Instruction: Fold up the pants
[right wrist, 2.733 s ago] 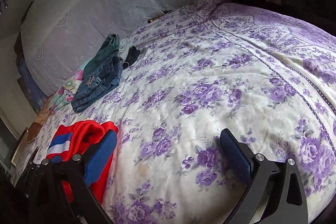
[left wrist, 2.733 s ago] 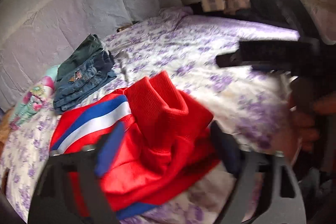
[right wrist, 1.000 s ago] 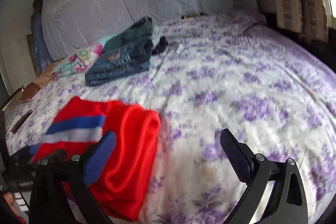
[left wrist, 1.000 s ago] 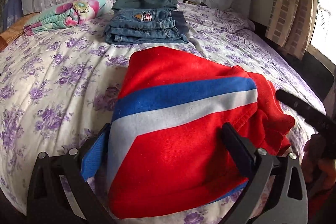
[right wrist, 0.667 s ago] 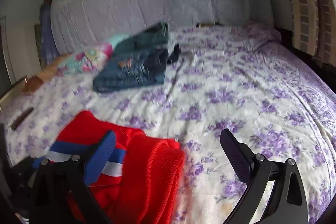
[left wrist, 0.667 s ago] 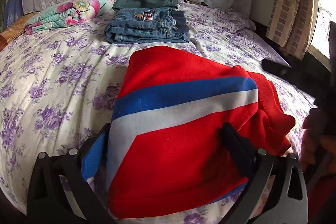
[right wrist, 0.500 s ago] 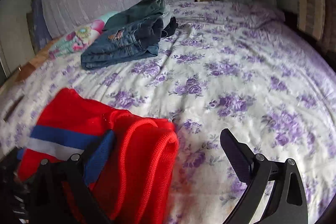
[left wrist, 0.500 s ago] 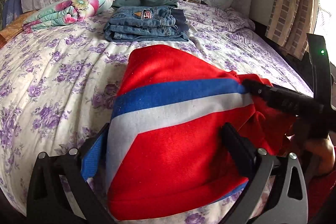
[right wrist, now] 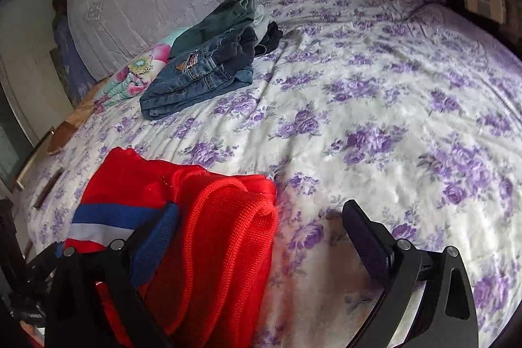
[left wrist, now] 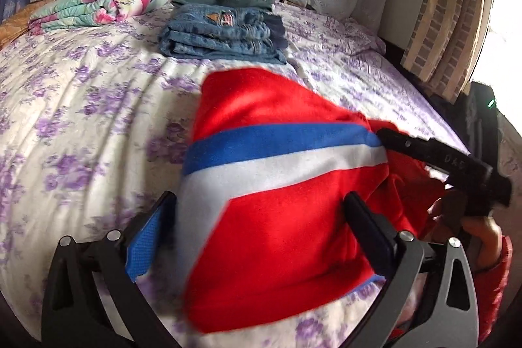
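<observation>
Your left gripper straddles the red pants on the bedspread with fingers wide, stripes running crosswise, while your right gripper, equally wide and empty, has the ribbed cuff just inside its left finger.

object: red pants | look: bright red knit, one blue and one white diagonal stripe, ribbed red cuff or waistband on its right side | state: folded into a thick bundle, somewhat bunched | place: near edge of the floral bedspread
</observation>
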